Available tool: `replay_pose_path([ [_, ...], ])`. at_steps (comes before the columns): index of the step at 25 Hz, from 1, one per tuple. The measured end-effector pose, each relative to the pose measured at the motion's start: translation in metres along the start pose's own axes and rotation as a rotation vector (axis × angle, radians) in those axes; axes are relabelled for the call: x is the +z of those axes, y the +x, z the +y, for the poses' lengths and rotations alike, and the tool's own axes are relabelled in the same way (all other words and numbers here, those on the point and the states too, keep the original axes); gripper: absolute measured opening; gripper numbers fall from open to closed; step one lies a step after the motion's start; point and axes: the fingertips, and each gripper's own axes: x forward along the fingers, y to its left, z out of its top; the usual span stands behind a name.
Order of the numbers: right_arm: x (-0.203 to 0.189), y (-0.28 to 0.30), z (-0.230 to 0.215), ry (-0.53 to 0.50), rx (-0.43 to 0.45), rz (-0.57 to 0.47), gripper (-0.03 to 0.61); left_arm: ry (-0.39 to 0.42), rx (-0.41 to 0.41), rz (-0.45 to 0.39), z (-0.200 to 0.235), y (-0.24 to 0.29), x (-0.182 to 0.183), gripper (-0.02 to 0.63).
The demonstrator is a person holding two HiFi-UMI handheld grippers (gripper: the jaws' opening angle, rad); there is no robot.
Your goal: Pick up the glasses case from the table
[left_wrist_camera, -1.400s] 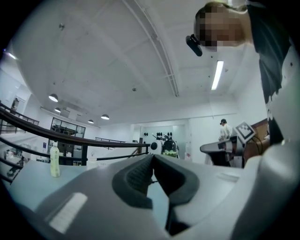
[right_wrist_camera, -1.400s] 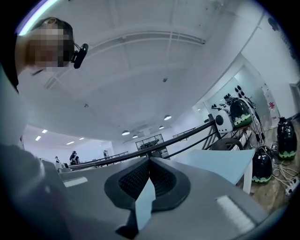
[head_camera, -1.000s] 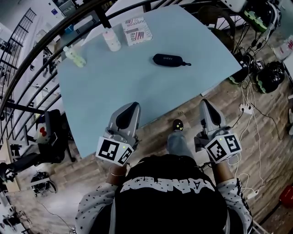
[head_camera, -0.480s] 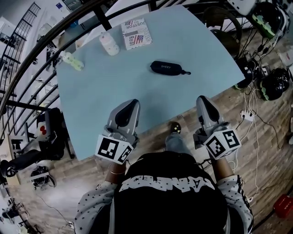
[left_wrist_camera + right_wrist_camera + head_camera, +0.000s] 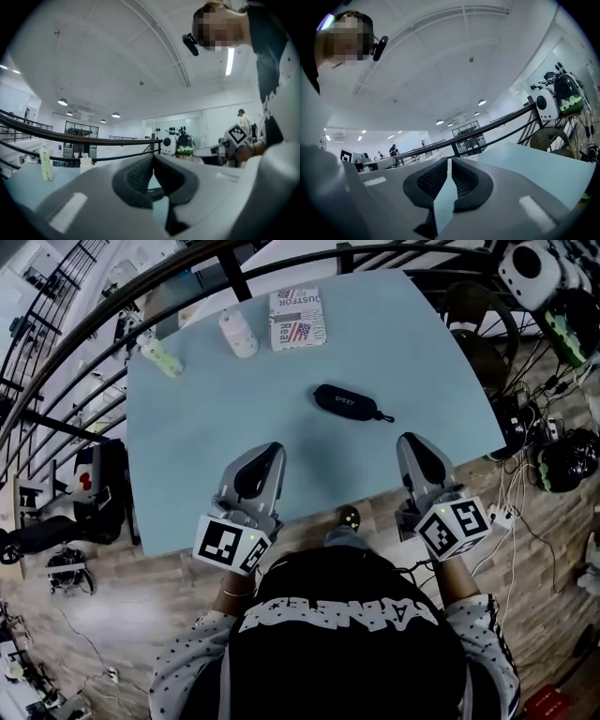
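We log a black glasses case (image 5: pixel 349 401), pale blue table (image 5: pixel 234 427), white box (image 5: pixel 297 319) with stars-and-stripes print, white bottle (image 5: pixel 238 332), pale green bottle (image 5: pixel 161 357).

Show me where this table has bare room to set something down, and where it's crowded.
Bare: the near-left of the table, between the green bottle and the near edge, and the right side beyond the glasses case. Crowded: the far edge, where the green bottle, white bottle and box sit in a row.

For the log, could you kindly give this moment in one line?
case: on table, untouched | left gripper: shut, empty | right gripper: fingers opening, empty
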Motion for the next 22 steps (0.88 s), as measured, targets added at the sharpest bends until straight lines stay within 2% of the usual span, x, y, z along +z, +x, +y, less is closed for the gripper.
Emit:
replay_pose_path([
  [6, -0.008, 0.029, -0.005, -0.039, 0.113, 0.071, 0.044, -0.012, 0.094, 0.006, 0.005, 0.001, -0.004, 0.0],
  [10, -0.018, 0.046, -0.001, -0.119, 0.183, 0.132, 0.06, -0.034, 0.151, 0.002, 0.008, -0.003, -0.007, 0.0],
  [14, -0.035, 0.06, 0.0, -0.211, 0.225, 0.194, 0.074, -0.034, 0.174, 0.0, 0.009, -0.006, -0.012, 0.0],
  [22, -0.068, 0.097, -0.009, -0.279, 0.269, 0.298, 0.147, -0.052, 0.223, 0.011, 0.028, -0.011, -0.022, 0.0],
])
